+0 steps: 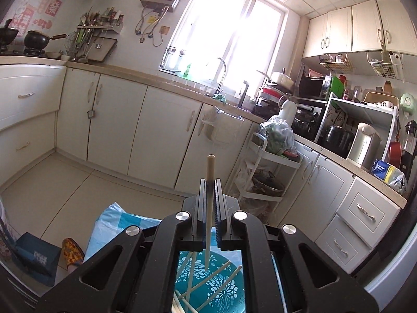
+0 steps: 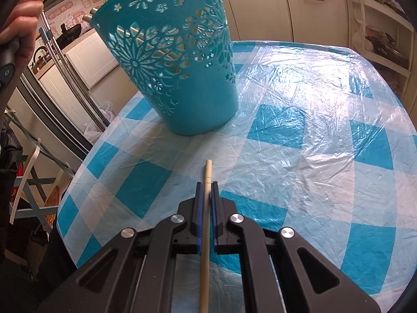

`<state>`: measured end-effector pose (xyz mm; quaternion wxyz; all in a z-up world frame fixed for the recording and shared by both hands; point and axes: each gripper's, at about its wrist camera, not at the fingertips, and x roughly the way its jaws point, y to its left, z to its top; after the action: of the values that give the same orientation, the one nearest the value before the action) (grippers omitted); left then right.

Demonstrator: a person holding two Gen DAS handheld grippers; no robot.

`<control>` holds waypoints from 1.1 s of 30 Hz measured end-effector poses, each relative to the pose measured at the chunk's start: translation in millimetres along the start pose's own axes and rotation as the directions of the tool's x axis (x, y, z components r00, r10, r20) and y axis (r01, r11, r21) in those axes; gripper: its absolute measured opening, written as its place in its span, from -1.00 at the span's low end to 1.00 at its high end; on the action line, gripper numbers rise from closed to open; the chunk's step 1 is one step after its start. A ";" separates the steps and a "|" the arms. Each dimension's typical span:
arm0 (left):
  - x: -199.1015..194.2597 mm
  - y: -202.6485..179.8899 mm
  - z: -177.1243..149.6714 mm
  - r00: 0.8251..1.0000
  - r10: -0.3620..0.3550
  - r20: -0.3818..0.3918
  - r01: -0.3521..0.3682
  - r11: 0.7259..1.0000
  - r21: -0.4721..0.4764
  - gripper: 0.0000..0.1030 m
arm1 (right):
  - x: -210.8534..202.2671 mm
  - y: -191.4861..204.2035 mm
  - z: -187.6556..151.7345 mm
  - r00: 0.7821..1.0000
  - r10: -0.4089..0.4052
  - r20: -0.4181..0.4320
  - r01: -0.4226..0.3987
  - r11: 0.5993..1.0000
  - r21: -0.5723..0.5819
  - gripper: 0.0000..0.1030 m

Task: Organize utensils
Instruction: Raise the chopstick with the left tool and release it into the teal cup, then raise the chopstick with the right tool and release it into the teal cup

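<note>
My left gripper (image 1: pixel 209 182) is shut on a pale wooden chopstick (image 1: pixel 210 167) that pokes up past its fingertips and hangs down behind them. Below it, seen through the gripper frame, is the teal cut-out basket (image 1: pixel 224 281) with several chopsticks lying inside. In the right wrist view the same basket (image 2: pixel 179 60) stands upright on the blue-and-white checked table (image 2: pixel 299 109). My right gripper (image 2: pixel 207 184) is shut on another chopstick (image 2: pixel 208 172), held over the table in front of the basket. A hand (image 2: pixel 22 13) shows at the upper left edge.
Kitchen cabinets (image 1: pixel 117 120), a sink counter under a bright window, and a white trolley (image 1: pixel 265 172) lie beyond the left gripper. A slipper (image 1: pixel 71 254) and a blue box are on the floor. Metal poles (image 2: pixel 67 60) lean left of the table.
</note>
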<state>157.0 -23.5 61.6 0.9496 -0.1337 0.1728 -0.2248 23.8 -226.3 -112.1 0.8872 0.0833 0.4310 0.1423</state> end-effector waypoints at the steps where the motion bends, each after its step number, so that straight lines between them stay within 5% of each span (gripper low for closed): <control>1: -1.4 0.1 -1.0 1.000 0.000 -0.002 0.000 1.000 0.003 -0.90 | -0.4 -0.4 0.1 1.000 0.000 0.000 0.000 1.000 0.000 -0.90; 9: 7.1 -0.7 -17.9 0.995 0.035 -0.090 -0.031 0.998 0.050 -0.90 | -0.1 0.5 0.3 1.000 -0.007 0.001 0.007 1.000 -0.004 -0.90; 16: 27.8 -0.3 -53.4 0.964 0.100 -0.247 -0.070 0.989 0.126 -0.89 | 1.9 5.6 -0.1 1.000 -0.025 0.000 0.025 0.999 -0.021 -0.89; 18: 27.3 1.9 -59.3 0.957 0.113 -0.268 -0.080 0.988 0.132 -0.81 | 3.0 9.4 -0.3 0.999 -0.036 -0.001 0.036 0.999 -0.036 -0.87; 23: 8.7 9.0 -61.6 0.958 0.147 -0.245 -0.116 0.984 0.134 -0.16 | 5.6 21.7 -1.5 0.996 -0.084 -0.014 0.082 0.991 -0.105 -0.87; 30: -17.6 45.2 -65.6 0.951 0.181 -0.252 -0.173 0.983 0.055 -0.06 | 10.4 39.1 -7.1 0.984 -0.176 0.005 0.173 0.962 -0.214 -0.87; 33: -25.9 58.5 -71.0 0.946 0.188 -0.263 -0.189 0.982 0.020 -0.05 | 8.9 33.1 -6.9 0.988 -0.156 0.004 0.154 0.974 -0.165 -0.89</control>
<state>130.0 26.7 -15.1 0.9349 -0.0880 0.3101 -0.1484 17.6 -192.0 -114.0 0.8974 -0.0247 0.4271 0.1081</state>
